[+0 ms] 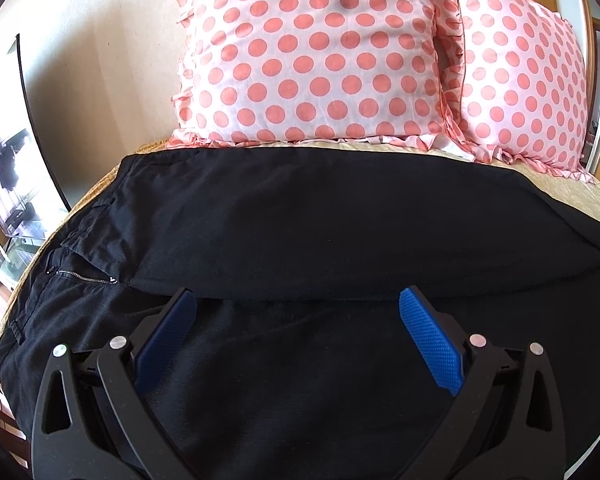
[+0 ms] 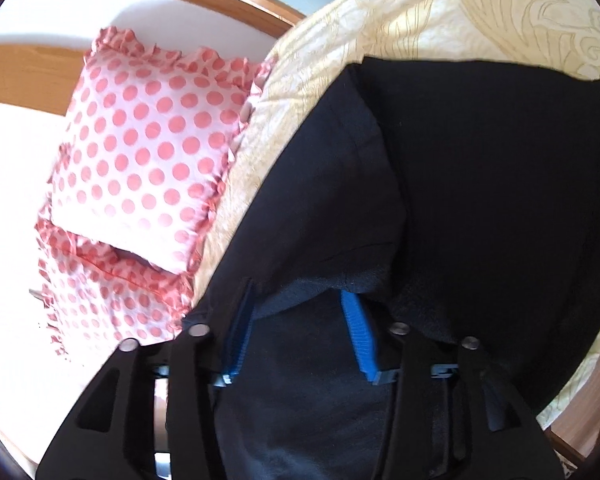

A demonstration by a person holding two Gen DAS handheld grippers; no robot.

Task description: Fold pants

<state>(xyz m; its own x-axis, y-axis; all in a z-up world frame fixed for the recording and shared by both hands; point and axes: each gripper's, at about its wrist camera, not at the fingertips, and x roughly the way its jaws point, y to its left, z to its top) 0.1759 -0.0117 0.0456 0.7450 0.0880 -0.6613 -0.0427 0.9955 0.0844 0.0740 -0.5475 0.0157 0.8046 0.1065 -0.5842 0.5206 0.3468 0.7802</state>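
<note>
Black cotton pants (image 1: 320,220) are spread on the cream patterned bedspread (image 2: 440,12), directly ahead of the left tool (image 1: 298,306), held released. A fold is pinched by the right tool (image 2: 300,304).

Black cotton pants (image 1: 300,220), plain, no print; small silver metal zipper (image 1: 82,277) at the fly. Two square ruffled pillows (image 1: 312,52), pale pink with coral-red polka dots and coral frilled edging. Quilted bedspread (image 2: 440,12), cream with golden-tan leaf and swirl outlines. Left gripper (image 1: 298,300): matte black plastic frame, bright blue dimpled pads (image 1: 432,344), silver round pins. Right gripper (image 2: 300,300): same black frame, blue ribbed pads (image 2: 358,336). Orange-brown wooden headboard (image 2: 16,76). Off-white wall (image 1: 100,60).
</note>
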